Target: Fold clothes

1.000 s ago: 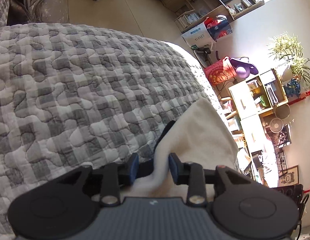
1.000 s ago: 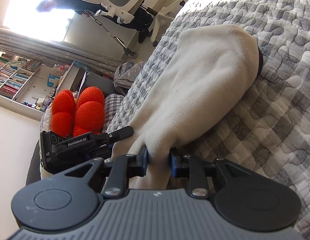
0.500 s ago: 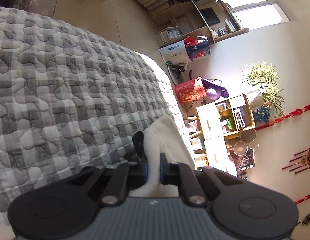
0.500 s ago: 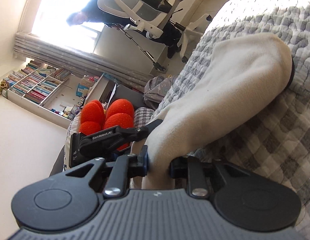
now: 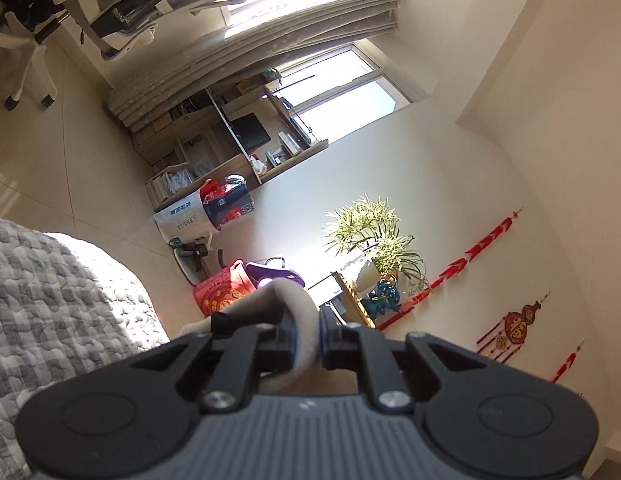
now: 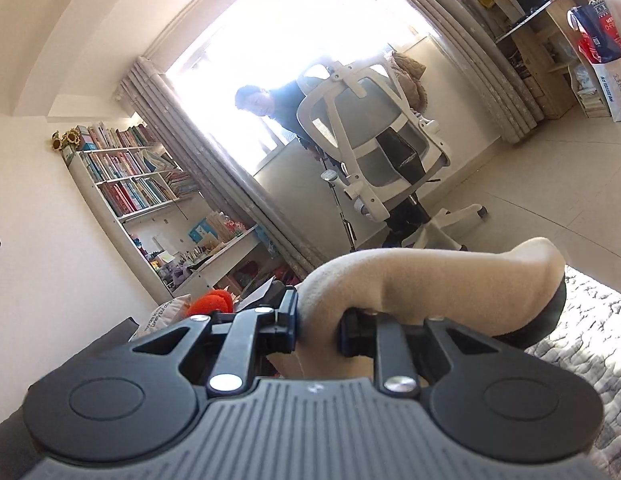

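A cream fleece garment [image 6: 426,280] with a dark inner edge is held up off the grey checked quilt [image 5: 50,300]. My left gripper [image 5: 308,338] is shut on a fold of the cream garment [image 5: 302,320], lifted above the bed's edge. My right gripper [image 6: 318,330] is shut on another part of the same garment, which arches up and to the right over the quilt [image 6: 590,336]. Most of the garment hangs below the grippers, out of view.
A white and grey office chair [image 6: 382,160] stands on the tiled floor, with a person [image 6: 266,104] behind it at the window. A bookshelf [image 6: 130,184] and orange plush [image 6: 210,302] are left. A cabinet with plant [image 5: 374,240] and red bag [image 5: 222,288] are near the bed's corner.
Both grippers have lifted the garment up from the quilt and tilted upward. The views now show the room and windows instead of the bed surface. The left gripper closed on the cloth.
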### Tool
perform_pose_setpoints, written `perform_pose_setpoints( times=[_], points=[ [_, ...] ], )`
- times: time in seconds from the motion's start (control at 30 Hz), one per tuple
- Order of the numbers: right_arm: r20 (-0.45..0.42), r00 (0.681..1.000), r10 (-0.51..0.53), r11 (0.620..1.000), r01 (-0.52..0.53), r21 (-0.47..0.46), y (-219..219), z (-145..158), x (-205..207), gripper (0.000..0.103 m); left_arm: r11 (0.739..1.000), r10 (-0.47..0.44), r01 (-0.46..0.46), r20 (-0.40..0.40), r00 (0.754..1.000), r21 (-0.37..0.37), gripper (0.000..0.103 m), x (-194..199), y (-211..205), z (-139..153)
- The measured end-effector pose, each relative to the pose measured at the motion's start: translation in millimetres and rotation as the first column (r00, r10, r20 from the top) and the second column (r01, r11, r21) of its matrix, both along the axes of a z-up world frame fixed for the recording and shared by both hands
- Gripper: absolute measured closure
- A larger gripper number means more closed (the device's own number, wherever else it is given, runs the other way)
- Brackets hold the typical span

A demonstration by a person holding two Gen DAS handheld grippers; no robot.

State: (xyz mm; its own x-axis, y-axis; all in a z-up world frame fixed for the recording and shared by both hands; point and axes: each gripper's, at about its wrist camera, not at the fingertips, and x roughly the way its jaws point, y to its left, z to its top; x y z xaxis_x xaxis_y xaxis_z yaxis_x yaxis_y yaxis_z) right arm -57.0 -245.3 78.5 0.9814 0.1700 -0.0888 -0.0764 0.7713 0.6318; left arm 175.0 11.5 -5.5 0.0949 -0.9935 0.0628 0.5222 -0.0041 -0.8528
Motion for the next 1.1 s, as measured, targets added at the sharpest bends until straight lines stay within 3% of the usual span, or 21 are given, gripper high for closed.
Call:
perform_pose_setpoints(
  times=[0.17, 0.4, 0.57, 0.73, 0.87, 0.9, 0.97, 1.07, 1.1],
  points=[
    [-0.066, 0.995, 0.073, 0.997, -0.072, 0.021, 20, -29, 1, 0.079, 0.998, 0.017, -0.016, -0.014, 1.000, 0.067, 0.092, -9, 29, -28],
    [-0.113, 0.959, 0.259, 0.962, -0.246, 0.118, 70, -53, -11, 0.079, 0.988, 0.037, -0.038, 0.007, 0.999, 0.148, 0.092, -42, 116, -43],
    [-0.212, 0.889, 0.406, 0.914, -0.391, 0.112, 121, -74, -17, 0.079, 0.962, 0.063, -0.061, 0.003, 0.998, 0.267, 0.091, -72, 169, -67],
    [-0.383, 0.803, 0.456, 0.885, -0.454, 0.102, 148, -102, -20, 0.076, 0.898, 0.095, -0.066, -0.045, 0.994, 0.434, 0.090, -94, 190, -104],
    [-0.415, 0.784, 0.462, 0.881, -0.458, 0.117, 144, -103, -23, 0.075, 0.878, 0.111, -0.099, 0.002, 0.994, 0.469, 0.078, -99, 188, -97],
    [-0.419, 0.780, 0.465, 0.880, -0.458, 0.125, 141, -101, -23, 0.071, 0.872, 0.113, -0.107, 0.016, 0.993, 0.477, 0.067, -99, 188, -91],
    [-0.424, 0.763, 0.488, 0.870, -0.462, 0.169, 136, -99, -26, 0.061, 0.868, 0.123, -0.131, 0.047, 0.991, 0.479, 0.056, -100, 190, -82],
    [-0.441, 0.757, 0.483, 0.874, -0.446, 0.192, 123, -92, -36, 0.057, 0.880, 0.129, -0.149, 0.075, 0.989, 0.450, 0.045, -92, 183, -66],
    [-0.450, 0.764, 0.463, 0.885, -0.428, 0.184, 118, -89, -40, 0.048, 0.883, 0.126, -0.148, 0.078, 0.989, 0.445, 0.043, -89, 178, -63]
  ],
)
